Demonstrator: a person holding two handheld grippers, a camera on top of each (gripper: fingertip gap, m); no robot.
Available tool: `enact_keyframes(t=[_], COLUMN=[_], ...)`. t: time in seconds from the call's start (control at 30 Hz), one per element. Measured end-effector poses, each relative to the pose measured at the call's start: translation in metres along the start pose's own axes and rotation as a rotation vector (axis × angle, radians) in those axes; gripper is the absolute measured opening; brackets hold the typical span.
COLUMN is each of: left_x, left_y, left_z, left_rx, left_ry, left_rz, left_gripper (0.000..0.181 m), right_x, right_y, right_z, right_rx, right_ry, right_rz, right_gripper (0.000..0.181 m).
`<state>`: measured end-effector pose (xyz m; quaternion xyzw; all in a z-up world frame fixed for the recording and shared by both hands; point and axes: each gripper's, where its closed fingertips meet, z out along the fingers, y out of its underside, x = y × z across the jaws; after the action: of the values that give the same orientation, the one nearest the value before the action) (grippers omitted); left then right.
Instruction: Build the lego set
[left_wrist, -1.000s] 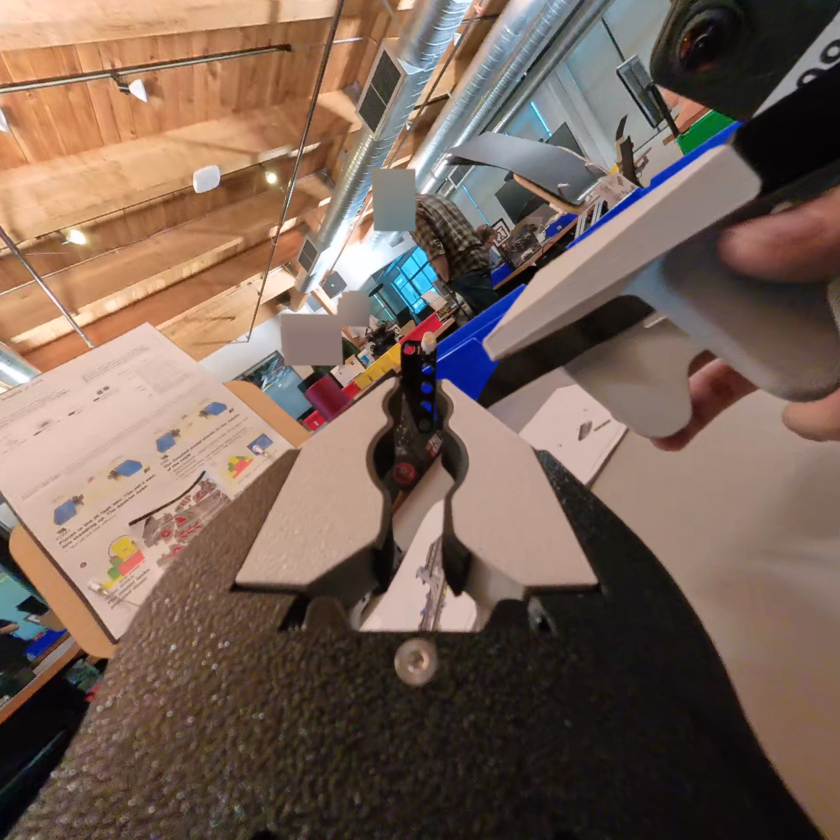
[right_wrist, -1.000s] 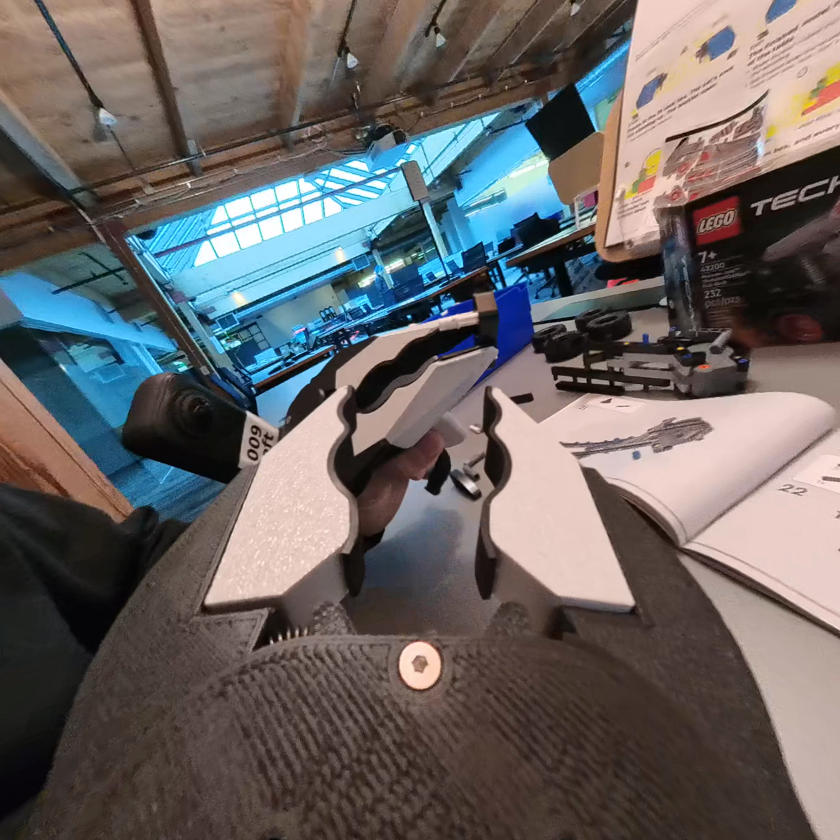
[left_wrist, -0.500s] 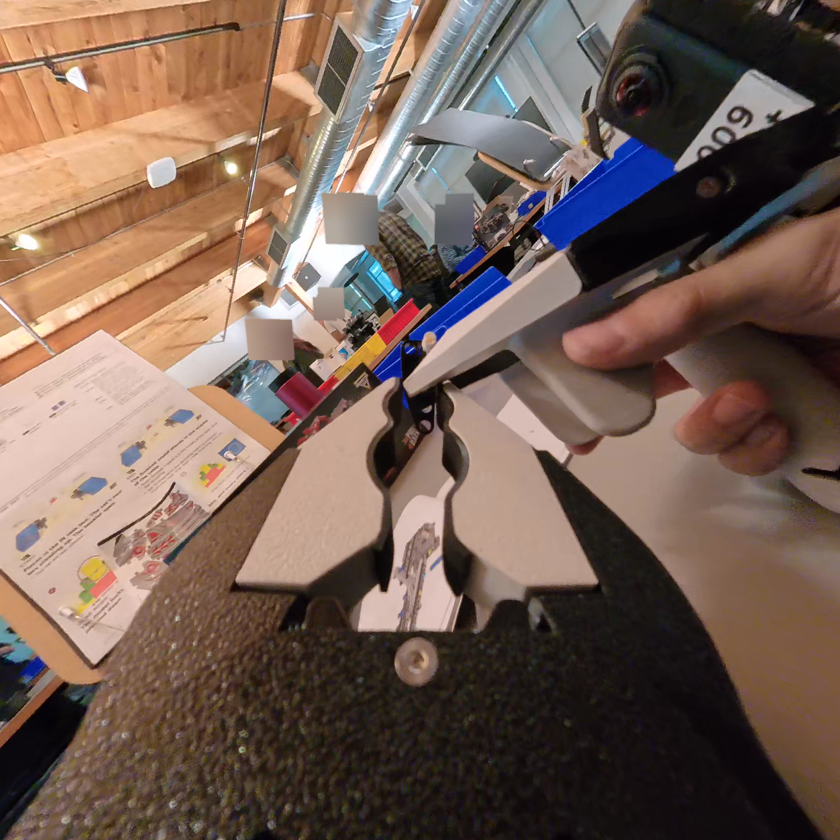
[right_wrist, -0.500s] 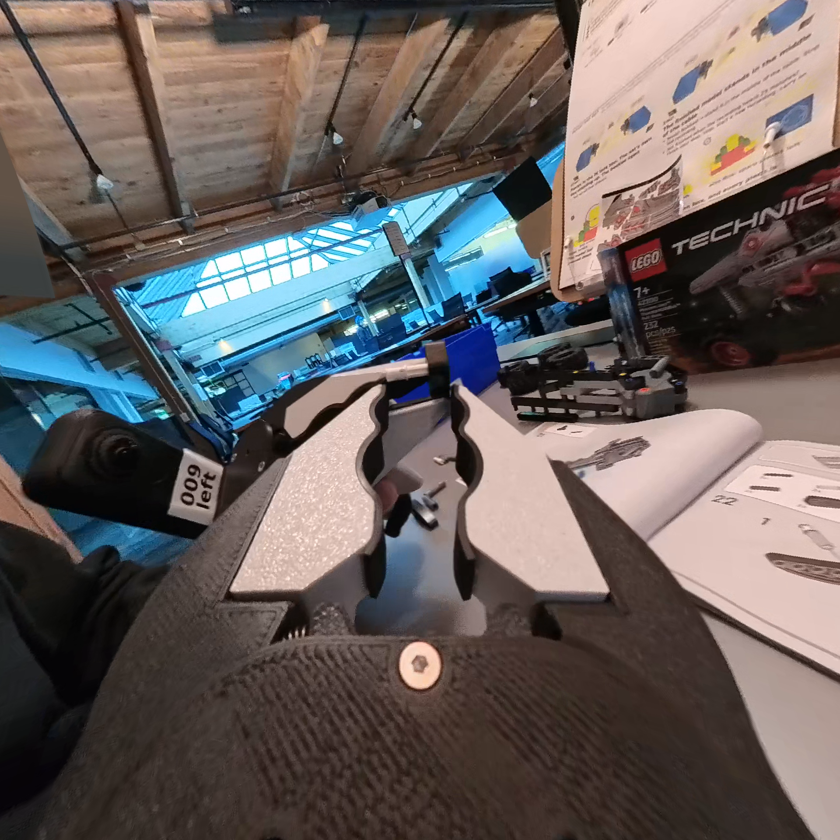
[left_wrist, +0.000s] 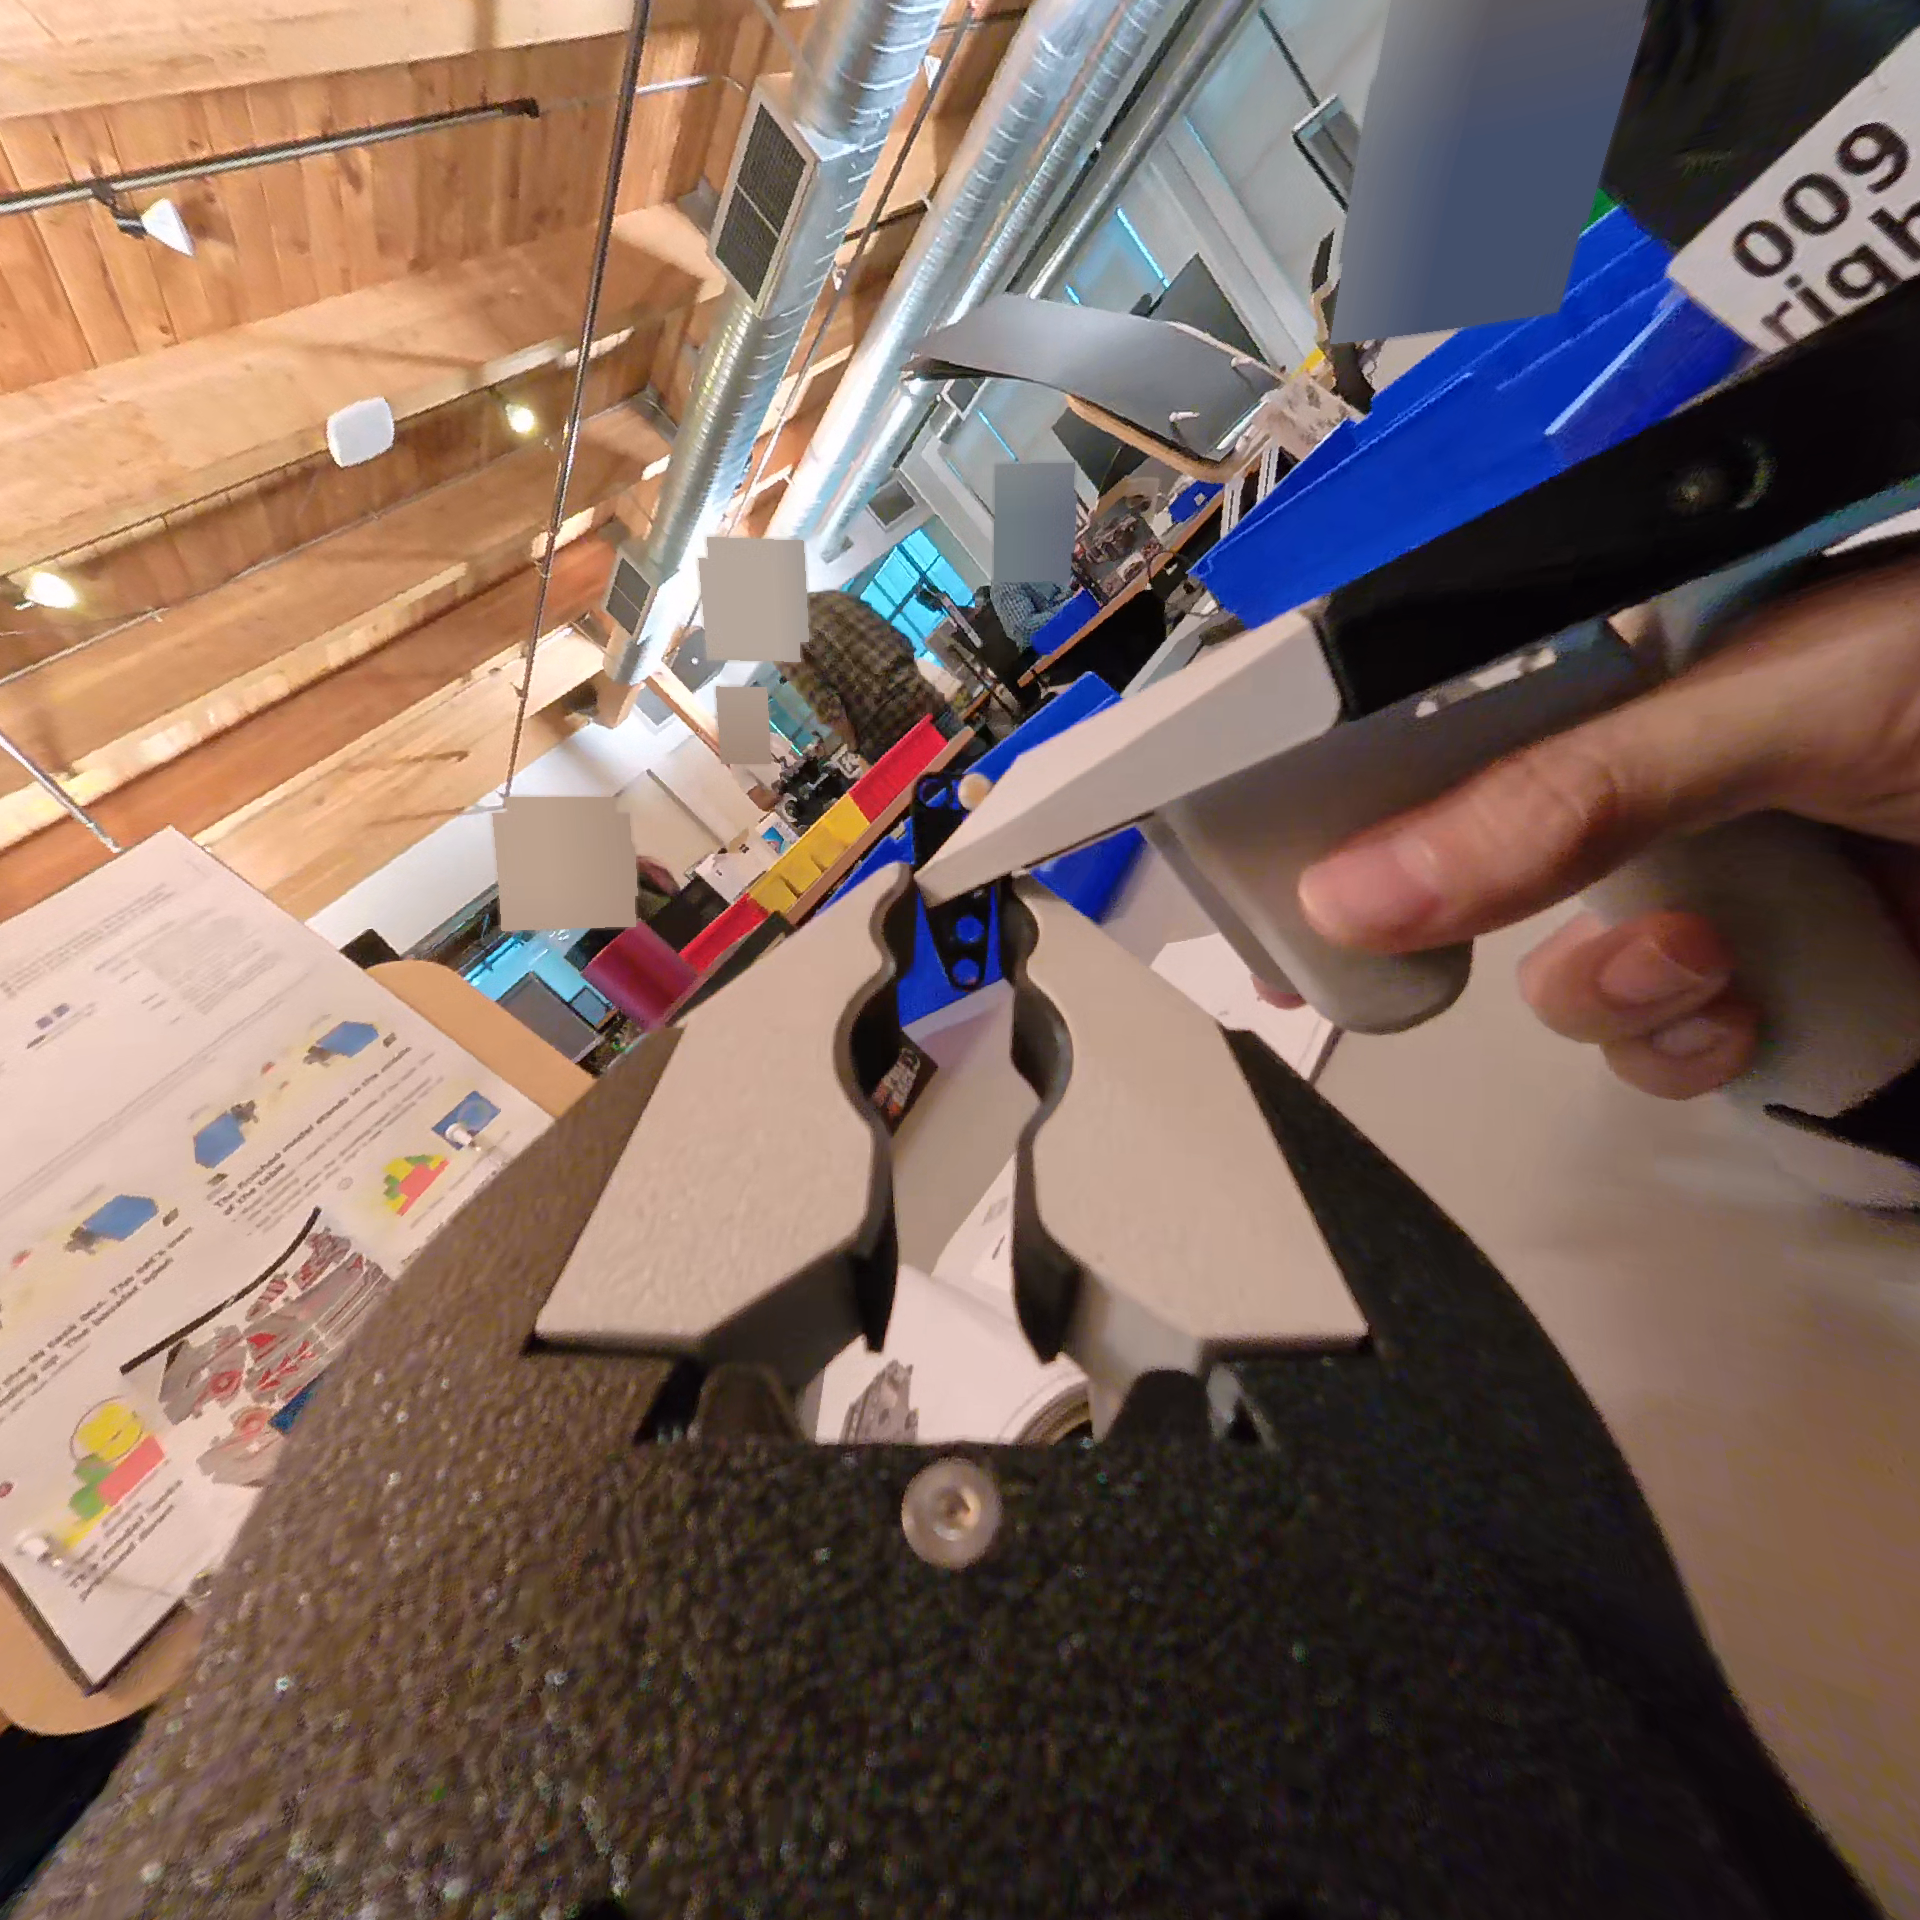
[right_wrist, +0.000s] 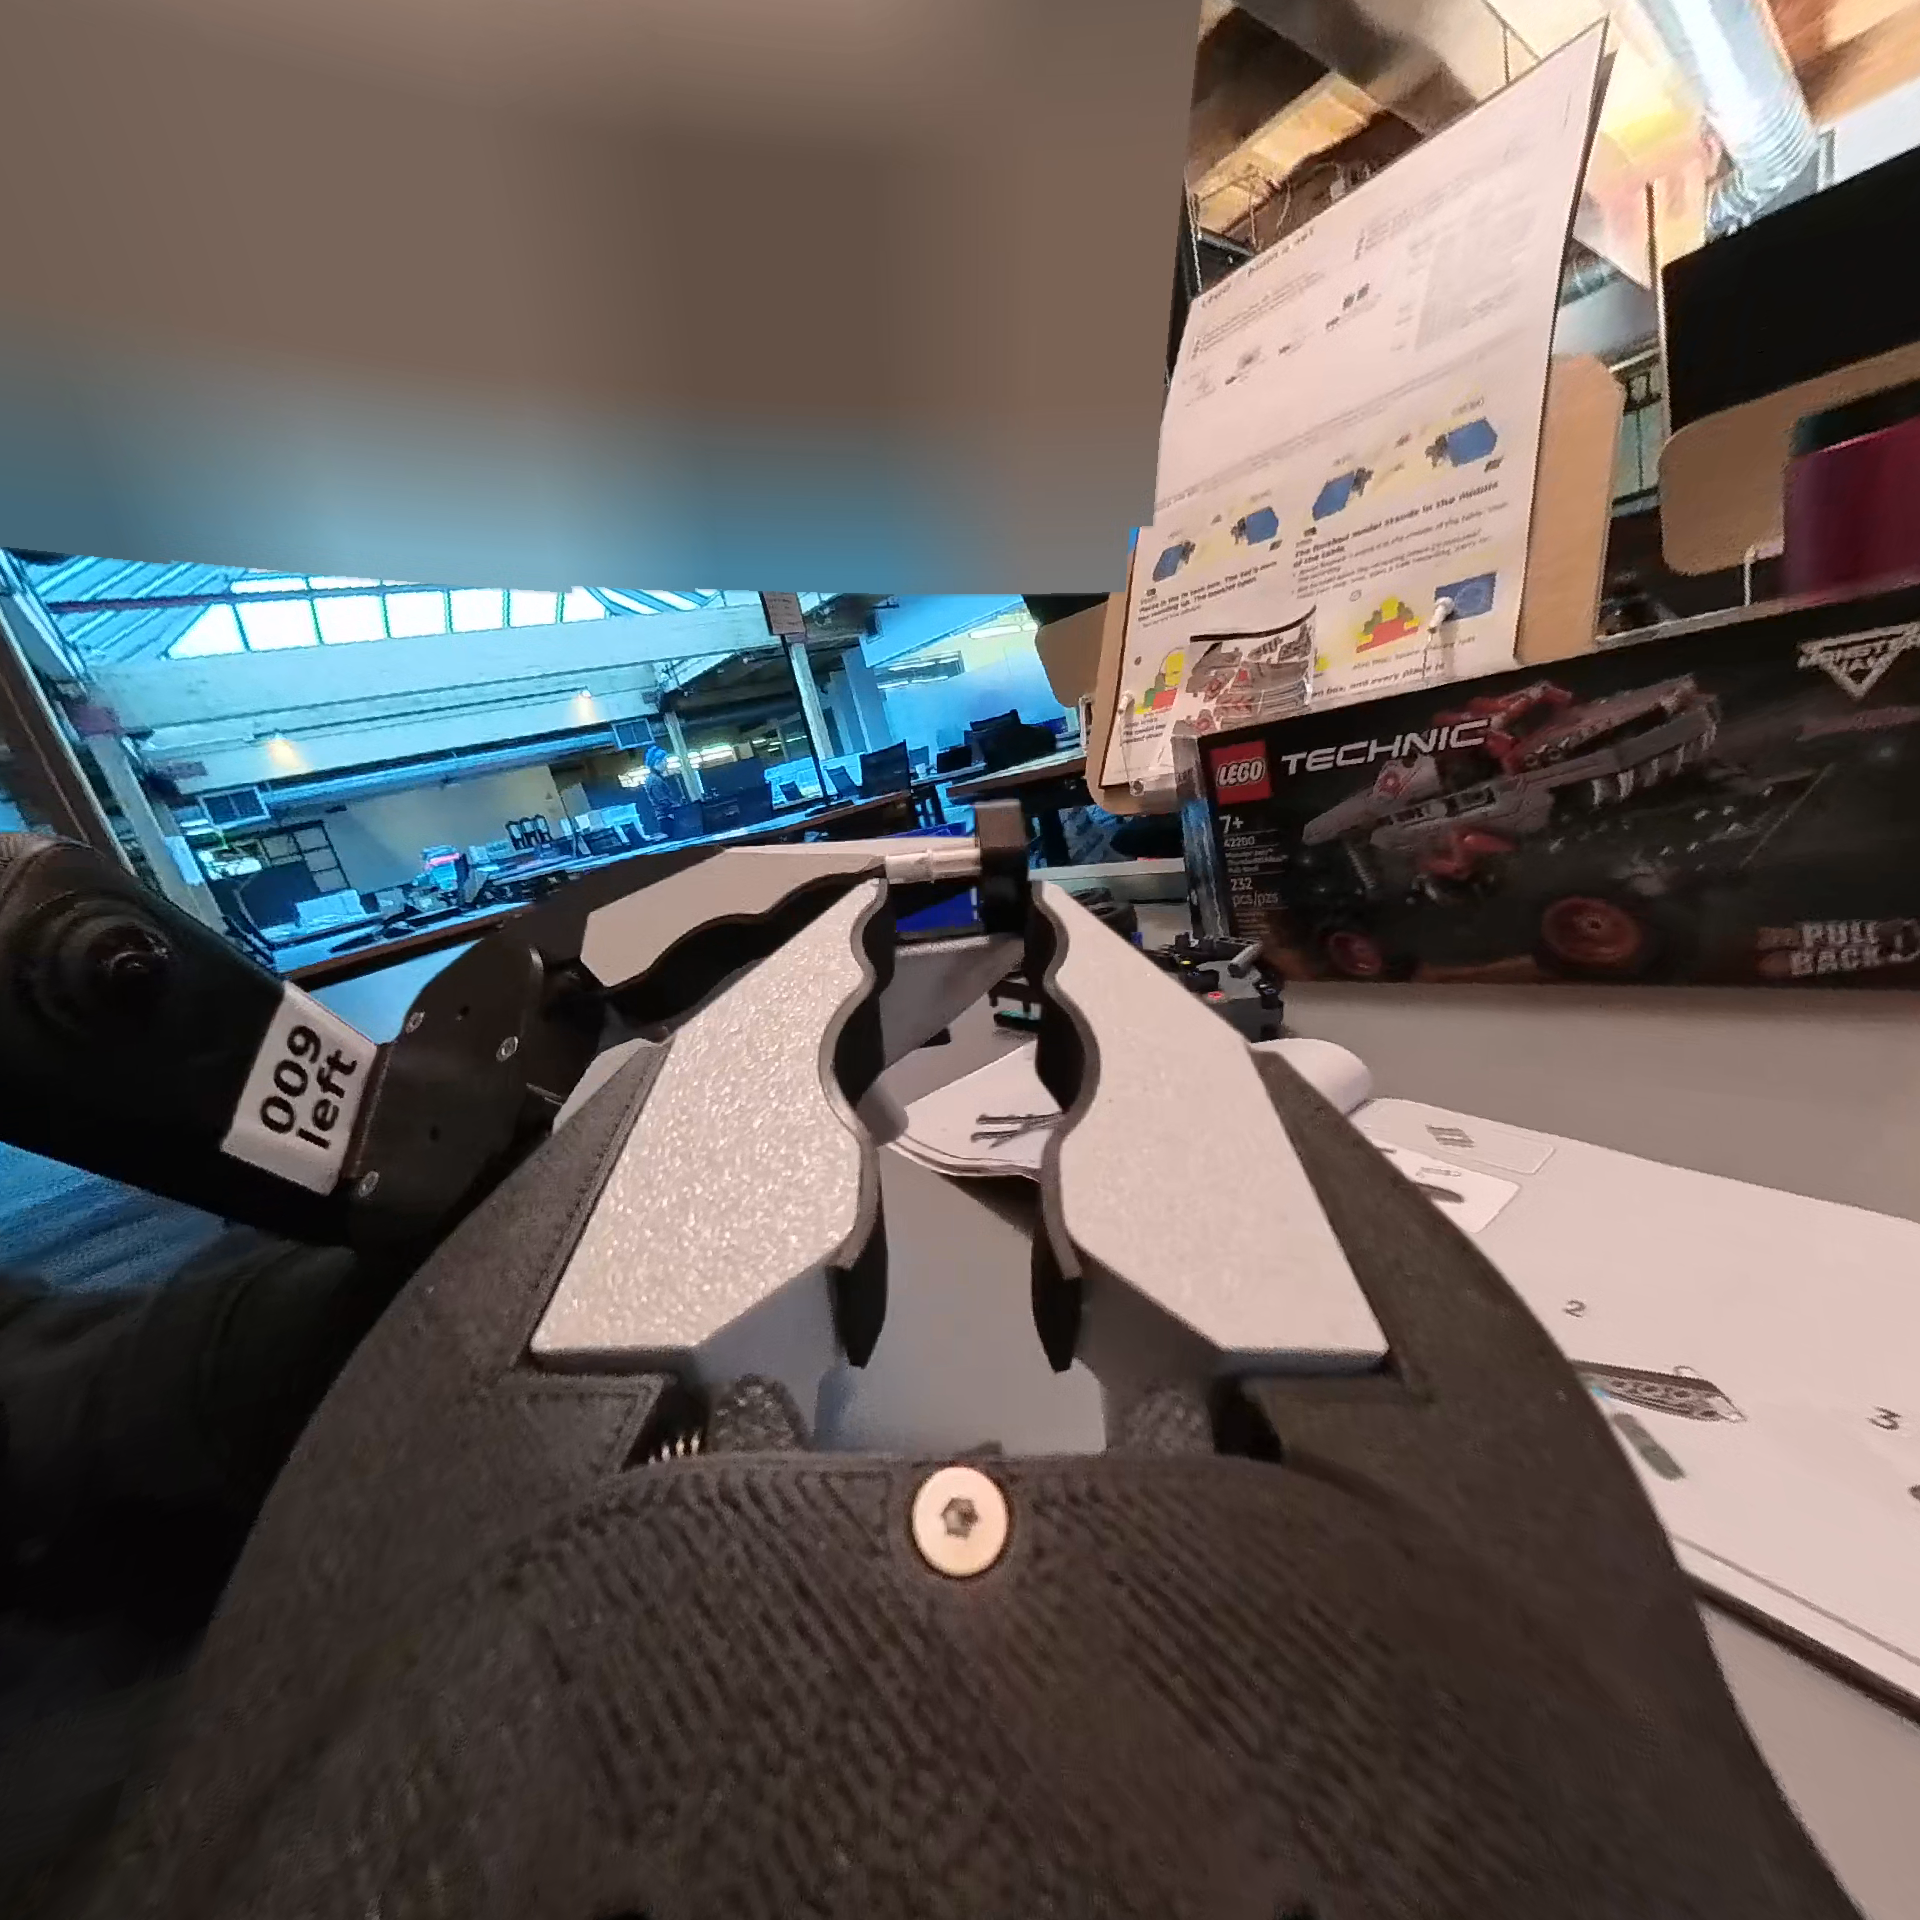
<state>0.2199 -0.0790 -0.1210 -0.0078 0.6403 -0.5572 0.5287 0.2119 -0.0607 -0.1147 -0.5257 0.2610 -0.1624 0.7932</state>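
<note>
1. The left gripper (left_wrist: 961, 904) is closed on a black beam (left_wrist: 966, 930), which is pinched low between its tips and held in the air above the table (right_wrist: 1662, 1039). A pale pin (left_wrist: 974, 792) is seated at the beam's far end.
2. The right gripper (right_wrist: 961, 904) is narrowed around that same end, one tip on either side of it. Whether both tips are pressing on the part cannot be told.
3. If the right gripper is closed off-centre, the beam is likely to be levered in the left gripper's short hold. It could then be twisted out of line or dropped.
4. The pin looks only partly seated. If it is pushed at an angle it may be jammed or popped free, and so small a part would be hard to recover.
5. Should the left gripper be released before a firm hold is made, the piece would probably fall onto the instruction booklet (right_wrist: 1558, 1299) below, or roll towards the set box (right_wrist: 1558, 831).
</note>
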Motion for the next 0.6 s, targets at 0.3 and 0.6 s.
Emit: enact_keyframes(t=[0.3, 0.6], left_x=[0.0041, 0.0047], left_y=[-0.0055, -0.0045], left_z=[0.0018, -0.0063], left_rx=[0.044, 0.053], left_ry=[0.079, 0.112], left_rz=[-0.144, -0.180], left_gripper=[0.014, 0.016], right_x=[0.0094, 0.0092], right_y=[-0.0064, -0.0023], right_z=[-0.0079, -0.0070], right_rx=[0.011, -0.030], right_ry=[-0.004, -0.001], right_rz=[-0.067, -0.165], right_gripper=[0.005, 0.005])
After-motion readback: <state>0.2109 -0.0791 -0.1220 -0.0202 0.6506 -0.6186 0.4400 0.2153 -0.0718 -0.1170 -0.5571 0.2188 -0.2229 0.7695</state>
